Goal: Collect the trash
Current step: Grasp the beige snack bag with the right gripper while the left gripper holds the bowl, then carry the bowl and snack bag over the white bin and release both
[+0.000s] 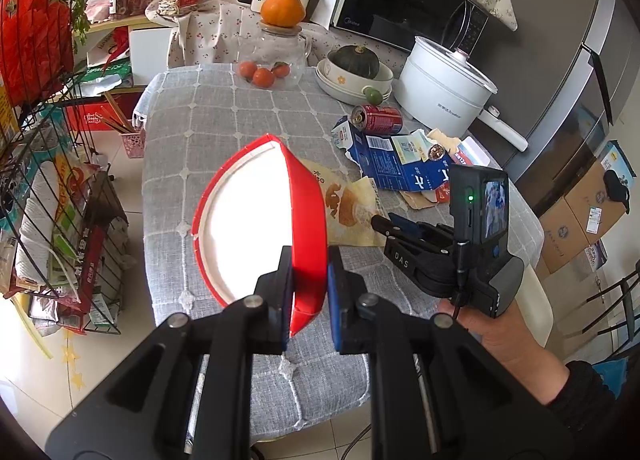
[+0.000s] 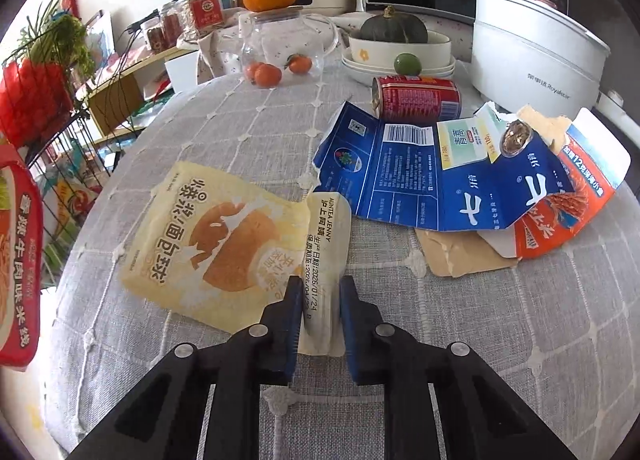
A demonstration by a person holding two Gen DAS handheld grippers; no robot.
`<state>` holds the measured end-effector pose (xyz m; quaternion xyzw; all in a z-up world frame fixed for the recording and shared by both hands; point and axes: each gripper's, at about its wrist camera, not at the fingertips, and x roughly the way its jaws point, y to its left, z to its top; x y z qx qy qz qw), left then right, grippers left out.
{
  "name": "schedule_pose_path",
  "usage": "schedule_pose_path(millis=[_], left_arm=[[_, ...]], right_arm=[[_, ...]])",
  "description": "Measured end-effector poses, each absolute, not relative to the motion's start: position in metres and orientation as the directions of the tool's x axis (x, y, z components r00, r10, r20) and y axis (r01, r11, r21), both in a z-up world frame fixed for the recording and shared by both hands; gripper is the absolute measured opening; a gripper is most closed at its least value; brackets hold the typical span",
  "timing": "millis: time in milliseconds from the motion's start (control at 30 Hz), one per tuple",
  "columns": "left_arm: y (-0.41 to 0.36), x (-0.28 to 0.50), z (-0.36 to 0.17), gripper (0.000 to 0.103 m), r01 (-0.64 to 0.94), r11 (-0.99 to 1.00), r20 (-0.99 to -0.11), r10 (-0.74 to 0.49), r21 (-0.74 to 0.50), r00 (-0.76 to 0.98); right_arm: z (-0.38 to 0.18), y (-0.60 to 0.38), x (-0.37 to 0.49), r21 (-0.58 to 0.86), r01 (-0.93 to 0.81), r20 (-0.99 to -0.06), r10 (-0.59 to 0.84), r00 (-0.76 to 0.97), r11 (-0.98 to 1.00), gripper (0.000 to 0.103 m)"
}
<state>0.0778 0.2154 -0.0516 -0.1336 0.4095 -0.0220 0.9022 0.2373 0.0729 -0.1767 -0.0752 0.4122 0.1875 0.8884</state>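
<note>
two jaws, two grips
left gripper (image 1: 308, 292) clamps one red bowl (image 1: 260, 220); right gripper (image 2: 320, 312) pinches one wrapper (image 2: 224, 236); beyond: one can (image 2: 416, 98), one carton (image 2: 460, 176).

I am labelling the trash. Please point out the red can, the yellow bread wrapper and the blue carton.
red can (image 2: 418, 98): right wrist view, on its side wall.
yellow bread wrapper (image 2: 224, 236): right wrist view, on the printed bun.
blue carton (image 2: 404, 176): right wrist view, on a flattened blue panel.
</note>
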Motion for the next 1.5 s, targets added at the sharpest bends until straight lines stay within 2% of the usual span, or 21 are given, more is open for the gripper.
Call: schedule_pose_path(millis=[233, 533, 1067, 1500], left_arm=[[0.206, 0.082, -0.047, 0.016, -0.06, 0.963, -0.726, -0.156, -0.262, 0.669], [0.172, 0.088, -0.038, 0.016, 0.005, 0.966, -0.711, -0.193, -0.257, 0.676], [0.066, 0.109, -0.037, 0.017, 0.186, 0.958, -0.722, -0.286, -0.217, 0.63], [-0.038, 0.12, -0.043, 0.016, 0.358, 0.904, -0.716, -0.409, -0.233, 0.565]], right_arm=[[-0.153, 0.058, 0.225, 0.102, -0.428, -0.755, 0.35, 0.554, 0.898, 0.012], [-0.098, 0.004, 0.199, 0.072, -0.427, -0.712, 0.346, 0.611, 0.901, 0.012], [-0.045, -0.137, 0.166, 0.051, -0.285, -0.686, 0.241, 0.687, 0.957, 0.012], [-0.038, -0.25, 0.134, 0.028, -0.108, -0.707, 0.096, 0.701, 0.994, 0.012]])
